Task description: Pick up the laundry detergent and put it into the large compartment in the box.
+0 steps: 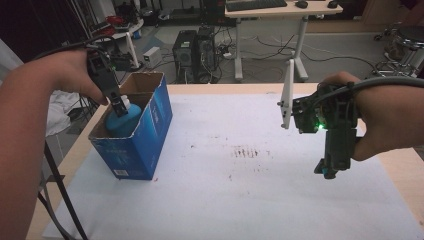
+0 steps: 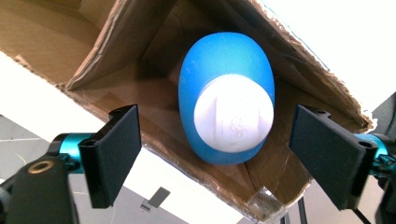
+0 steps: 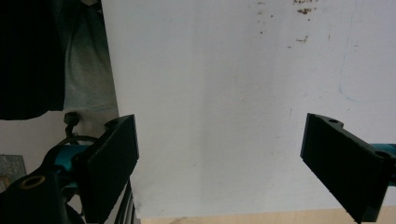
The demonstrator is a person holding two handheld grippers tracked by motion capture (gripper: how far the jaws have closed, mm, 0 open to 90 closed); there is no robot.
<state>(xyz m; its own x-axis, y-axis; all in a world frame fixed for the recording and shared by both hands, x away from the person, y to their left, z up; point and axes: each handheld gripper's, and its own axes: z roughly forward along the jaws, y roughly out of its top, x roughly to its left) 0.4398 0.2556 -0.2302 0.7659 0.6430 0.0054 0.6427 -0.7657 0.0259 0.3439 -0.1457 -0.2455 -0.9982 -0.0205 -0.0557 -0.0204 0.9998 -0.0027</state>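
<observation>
A blue bottle [image 1: 123,121] with a white cap [image 2: 233,119] stands inside an open blue cardboard box [image 1: 145,135] at the table's left. My left gripper [image 1: 119,105] hangs just above the cap, its jaws open wide on either side of the bottle [image 2: 226,65] without touching it. My right gripper [image 1: 327,167] hovers over the white sheet [image 1: 240,190] at the right, pointing down, open with nothing between its fingers [image 3: 112,158].
The white sheet [image 3: 224,93] covers most of the wooden table [image 1: 395,165] and has brown smudges [image 1: 245,151] near its middle. Beyond the far edge stand a computer tower [image 1: 184,52] and a desk [image 1: 280,10].
</observation>
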